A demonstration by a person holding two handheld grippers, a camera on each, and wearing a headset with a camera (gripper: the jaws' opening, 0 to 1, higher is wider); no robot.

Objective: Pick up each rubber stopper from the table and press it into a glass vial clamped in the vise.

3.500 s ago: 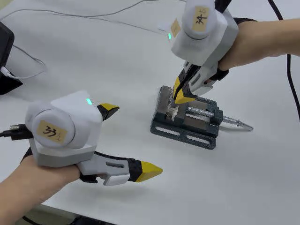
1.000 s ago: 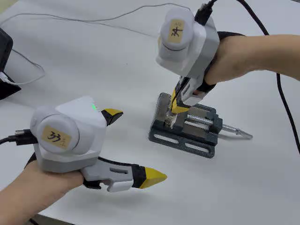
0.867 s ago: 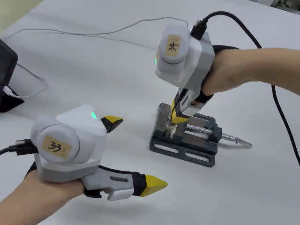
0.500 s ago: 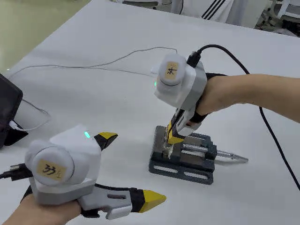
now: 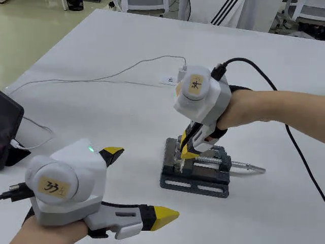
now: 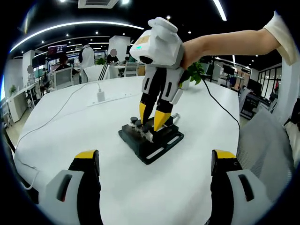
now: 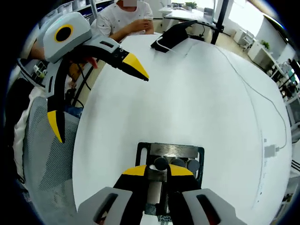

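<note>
- Far left edge, head view: dark device (image 5: 7, 129) on white table (image 5: 269, 213); white cable (image 5: 101, 79) across upper left.
- Lower left: left gripper (image 5: 141, 184), spread wide, nothing between the fingers, well apart from the vise.
- Centre: vise (image 5: 193, 184) flat on the table, glass vials (image 5: 179, 163) clamped at its left end.
- Right gripper view, lower centre: three dark rubber stoppers (image 7: 177, 162) in a row on the vials.
- Above the vise: right gripper (image 5: 186, 150), pointing down, tips right at the vials. Fingers nearly closed, narrow gap; cannot tell if anything is pinched.
- Right of the vise: screw handle (image 5: 249, 166) sticking out.
</note>
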